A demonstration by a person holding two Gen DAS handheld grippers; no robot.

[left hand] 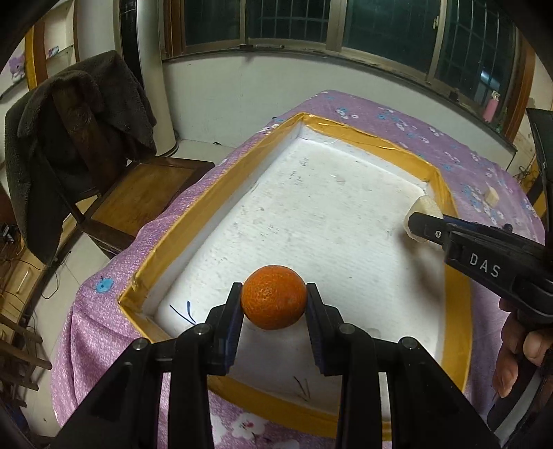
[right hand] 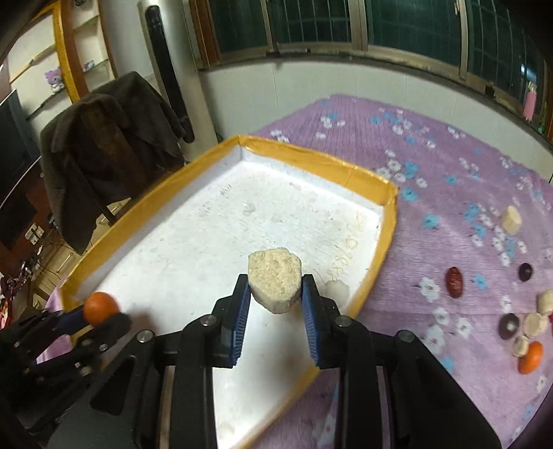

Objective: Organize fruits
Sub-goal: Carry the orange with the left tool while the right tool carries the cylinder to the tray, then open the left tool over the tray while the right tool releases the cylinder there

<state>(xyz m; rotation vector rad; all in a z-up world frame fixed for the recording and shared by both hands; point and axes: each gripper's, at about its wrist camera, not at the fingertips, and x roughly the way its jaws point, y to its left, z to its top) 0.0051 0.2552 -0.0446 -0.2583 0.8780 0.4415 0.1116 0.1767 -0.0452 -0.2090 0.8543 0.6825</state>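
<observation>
A lived-in home room: a dark coat (left hand: 69, 114) draped over a wooden chair (left hand: 138, 193), wall shelves (right hand: 52, 62), barred windows (left hand: 311, 24).

Matt white foam tray (left hand: 311, 214), glossy tape rim.

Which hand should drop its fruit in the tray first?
Probably left. Its fingers hold the orange low over the white tray floor; the right's pale chunk looks higher up.

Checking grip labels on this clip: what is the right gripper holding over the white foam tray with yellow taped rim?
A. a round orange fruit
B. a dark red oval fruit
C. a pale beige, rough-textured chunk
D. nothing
C: the right gripper pinches the pale beige rough chunk above the tray.
</observation>
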